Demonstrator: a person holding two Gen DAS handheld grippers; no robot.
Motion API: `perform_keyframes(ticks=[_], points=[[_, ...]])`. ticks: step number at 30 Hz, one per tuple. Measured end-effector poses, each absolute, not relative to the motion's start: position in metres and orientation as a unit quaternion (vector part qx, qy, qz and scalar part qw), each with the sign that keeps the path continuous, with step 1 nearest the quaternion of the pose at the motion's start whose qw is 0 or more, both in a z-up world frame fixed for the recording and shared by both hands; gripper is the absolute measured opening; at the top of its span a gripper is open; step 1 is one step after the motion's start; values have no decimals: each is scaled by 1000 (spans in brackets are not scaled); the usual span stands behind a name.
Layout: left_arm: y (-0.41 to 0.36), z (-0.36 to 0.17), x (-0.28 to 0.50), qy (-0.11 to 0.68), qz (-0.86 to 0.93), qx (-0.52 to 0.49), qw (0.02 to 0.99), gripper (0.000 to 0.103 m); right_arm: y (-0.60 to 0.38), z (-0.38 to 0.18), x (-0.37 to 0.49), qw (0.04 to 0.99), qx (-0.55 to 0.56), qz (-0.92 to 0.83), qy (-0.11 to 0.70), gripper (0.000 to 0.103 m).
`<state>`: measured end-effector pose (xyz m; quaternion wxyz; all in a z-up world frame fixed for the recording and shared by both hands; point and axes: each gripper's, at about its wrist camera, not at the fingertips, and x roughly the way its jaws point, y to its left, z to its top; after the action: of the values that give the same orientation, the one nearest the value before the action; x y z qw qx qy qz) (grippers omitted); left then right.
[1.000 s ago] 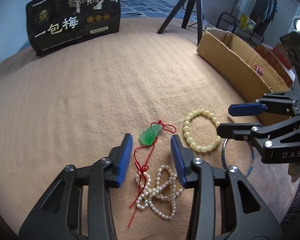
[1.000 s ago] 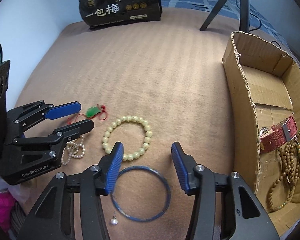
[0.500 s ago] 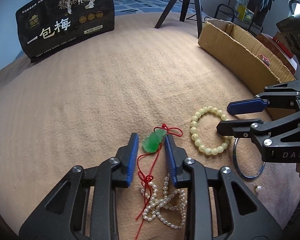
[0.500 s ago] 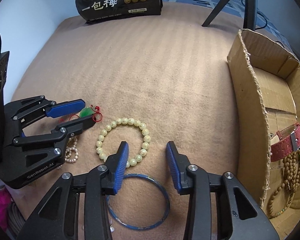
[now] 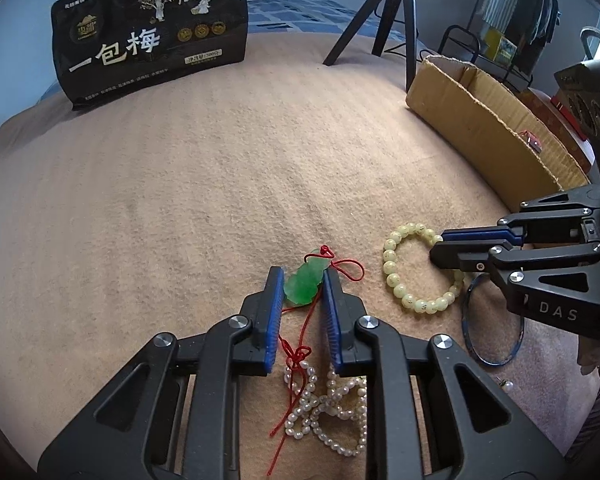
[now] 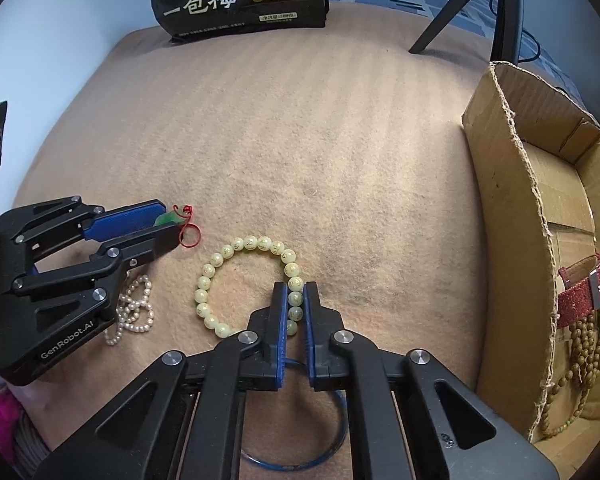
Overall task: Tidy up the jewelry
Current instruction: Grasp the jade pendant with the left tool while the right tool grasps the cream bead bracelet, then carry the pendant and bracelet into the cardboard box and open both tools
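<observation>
1. The cardboard box (image 6: pixel 500 200) sits on the blanket (image 5: pixel 180 200), to your right.
2. Your right gripper (image 6: pixel 296 300) has just closed, pinching the bead bracelet (image 6: pixel 236 246).
3. Your left gripper (image 5: pixel 302 286) has been closing, clamped on the green pendant (image 5: pixel 306 280).

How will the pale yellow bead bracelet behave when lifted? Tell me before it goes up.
The pale yellow bead bracelet will probably sag into a hanging loop, being separate round beads on a string. The right tongs pinch only one side, so the rest may swing. Smooth beads could slip, or drag against the thin blue bangle nearby.
</observation>
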<state>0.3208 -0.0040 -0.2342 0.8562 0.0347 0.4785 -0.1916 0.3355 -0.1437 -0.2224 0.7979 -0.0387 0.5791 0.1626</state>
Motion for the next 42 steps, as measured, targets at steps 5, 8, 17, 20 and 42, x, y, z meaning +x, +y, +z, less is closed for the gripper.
perform_keyframes(ticks=[5,8,17,20,42], points=[[6,-225,317,470,-185,14,863,19,-147,-210,329,809,-25,164,563,6],[12,-215,313,461,-181,3,869,19,-149,-201,325,817,-26,164,552,6],[25,-180,298,435,-176,-16,883,19,-153,-160,302,844,-41,169,508,6],[27,-168,294,426,-174,-17,887,19,-155,-148,295,851,-45,167,496,6],[-6,-93,271,369,-204,-25,906,19,-226,-77,265,887,-32,139,440,6]])
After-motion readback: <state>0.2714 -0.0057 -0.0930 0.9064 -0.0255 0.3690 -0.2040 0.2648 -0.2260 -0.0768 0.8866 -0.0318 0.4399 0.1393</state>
